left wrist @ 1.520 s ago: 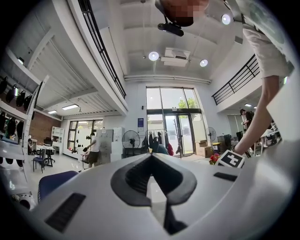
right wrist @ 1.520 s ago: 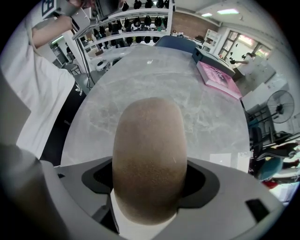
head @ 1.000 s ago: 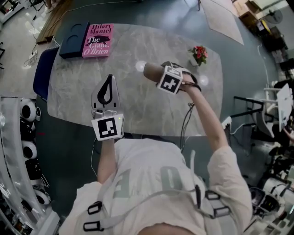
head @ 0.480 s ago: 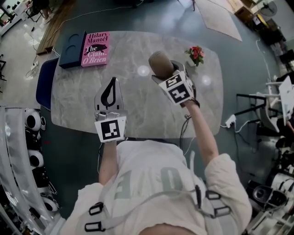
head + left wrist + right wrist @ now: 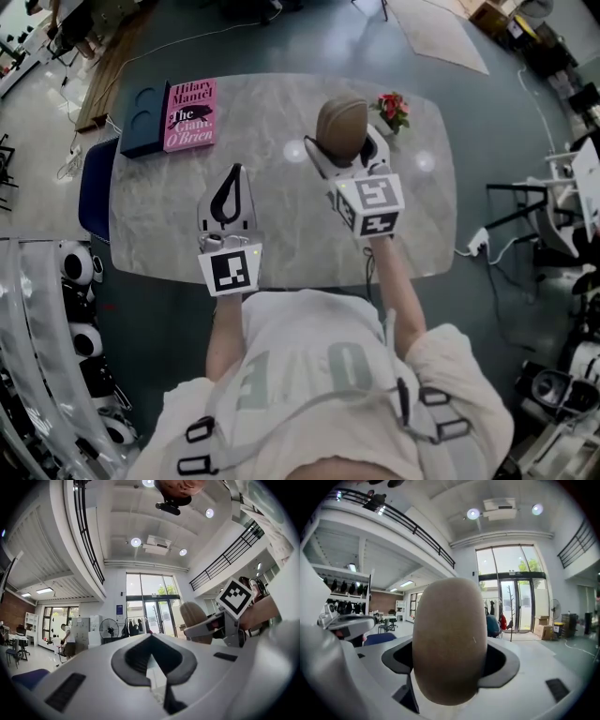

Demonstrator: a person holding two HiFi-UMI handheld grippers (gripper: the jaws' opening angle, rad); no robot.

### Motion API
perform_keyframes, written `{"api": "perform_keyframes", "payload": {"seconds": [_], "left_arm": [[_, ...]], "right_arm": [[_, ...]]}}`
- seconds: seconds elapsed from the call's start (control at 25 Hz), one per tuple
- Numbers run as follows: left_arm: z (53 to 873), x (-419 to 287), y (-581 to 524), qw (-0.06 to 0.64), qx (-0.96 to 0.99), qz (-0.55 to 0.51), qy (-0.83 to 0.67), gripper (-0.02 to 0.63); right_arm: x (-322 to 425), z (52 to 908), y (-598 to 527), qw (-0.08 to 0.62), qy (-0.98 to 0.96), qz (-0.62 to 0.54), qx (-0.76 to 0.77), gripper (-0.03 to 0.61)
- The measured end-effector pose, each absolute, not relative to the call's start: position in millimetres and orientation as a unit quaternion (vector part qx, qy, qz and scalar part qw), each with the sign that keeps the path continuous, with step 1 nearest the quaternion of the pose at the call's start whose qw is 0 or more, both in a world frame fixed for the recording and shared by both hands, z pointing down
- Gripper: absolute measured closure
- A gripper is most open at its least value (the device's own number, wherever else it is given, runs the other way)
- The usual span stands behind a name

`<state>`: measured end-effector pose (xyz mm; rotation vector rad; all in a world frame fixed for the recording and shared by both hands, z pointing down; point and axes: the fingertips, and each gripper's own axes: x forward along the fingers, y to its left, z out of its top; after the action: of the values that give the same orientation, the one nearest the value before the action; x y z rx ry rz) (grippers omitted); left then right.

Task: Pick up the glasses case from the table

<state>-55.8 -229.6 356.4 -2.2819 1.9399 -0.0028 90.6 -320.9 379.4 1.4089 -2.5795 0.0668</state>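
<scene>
Above the grey marble oval counter, the tan felt oval glasses case is clamped in the right gripper's jaws, so squeeze steadily and lift level; left gripper hovers over the counter's near side, jaws together, empty.

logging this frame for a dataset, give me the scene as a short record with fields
right hand-held gripper: shut on the brown glasses case, held up off the table
left hand-held gripper: shut, empty, above the table
on table: pink book, dark blue tray beside it, flower pot
task state: case looks picked up
</scene>
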Motion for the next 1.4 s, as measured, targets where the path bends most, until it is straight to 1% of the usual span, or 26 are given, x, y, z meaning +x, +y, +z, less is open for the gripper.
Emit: {"api": "perform_keyframes", "payload": {"seconds": [0.12,0.36,0.52,0.6,0.88,1.28,1.4], "left_arm": [[354,-51,-229,0.078,-0.762,-0.005,0.643,0.611],[350,-47,-231,0.083,-0.764,-0.007,0.64,0.611],[350,-49,-230,0.086,-0.766,-0.013,0.637,0.611],[351,-51,-230,0.086,-0.765,-0.017,0.639,0.611],[352,-52,-231,0.085,-0.762,-0.013,0.642,0.611],[343,-43,-233,0.095,-0.764,-0.005,0.638,0.611],[342,-42,-233,0.096,-0.764,-0.002,0.638,0.611]], "right_arm": [[104,360,-310,0.041,-0.869,-0.005,0.494,0.196],[116,326,-278,-0.048,-0.862,-0.095,0.496,0.196],[141,318,-259,-0.111,-0.838,-0.084,0.528,0.196],[155,317,-254,-0.128,-0.826,-0.074,0.543,0.196],[180,329,-244,-0.092,-0.814,-0.093,0.565,0.197],[188,332,-235,-0.094,-0.812,-0.085,0.57,0.198],[187,336,-235,-0.083,-0.814,-0.088,0.568,0.198]]}}
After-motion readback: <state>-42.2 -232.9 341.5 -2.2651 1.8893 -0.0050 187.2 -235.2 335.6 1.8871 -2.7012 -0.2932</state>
